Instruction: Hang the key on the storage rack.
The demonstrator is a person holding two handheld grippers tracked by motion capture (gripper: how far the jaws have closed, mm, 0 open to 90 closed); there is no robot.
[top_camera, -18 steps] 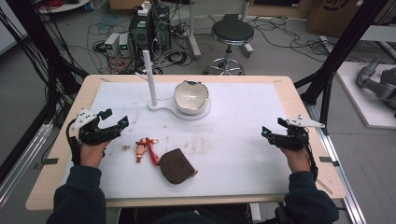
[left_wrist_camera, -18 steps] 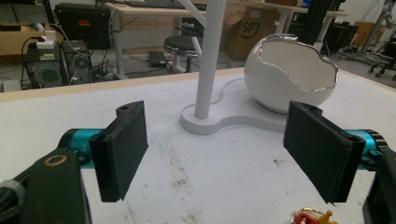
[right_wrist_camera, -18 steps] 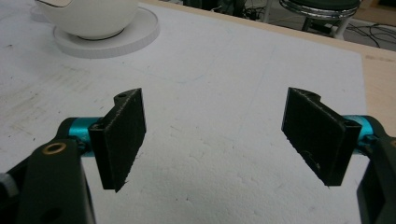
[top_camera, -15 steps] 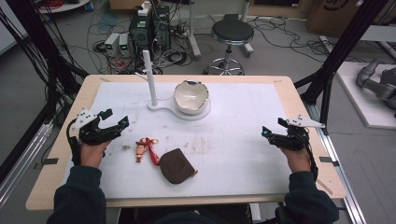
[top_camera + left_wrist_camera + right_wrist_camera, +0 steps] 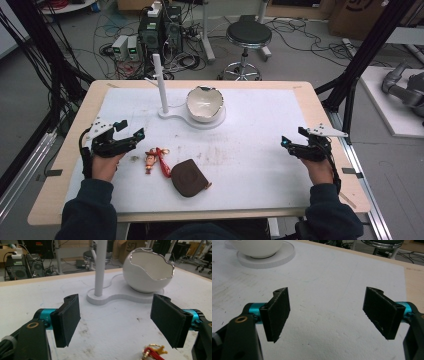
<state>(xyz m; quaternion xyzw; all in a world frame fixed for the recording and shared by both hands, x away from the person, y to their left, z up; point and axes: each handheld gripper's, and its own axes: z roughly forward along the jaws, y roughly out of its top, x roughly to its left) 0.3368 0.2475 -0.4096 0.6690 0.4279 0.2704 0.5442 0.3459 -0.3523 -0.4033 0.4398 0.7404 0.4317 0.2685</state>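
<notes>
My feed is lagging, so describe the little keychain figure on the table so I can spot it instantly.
Start at the white foam mat covering the wooden table, then go to its near-left area beside the left tool. The keychain figure lies flat there, with a red strap and gold ring, unlike the plain round brown pouch on its right.

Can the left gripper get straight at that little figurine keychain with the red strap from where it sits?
Probably yes. The left gripper sits open just beside the small figurine keychain with the red strap, with bare white mat between them. The brown round pouch lies on the keychain's far side.
</notes>
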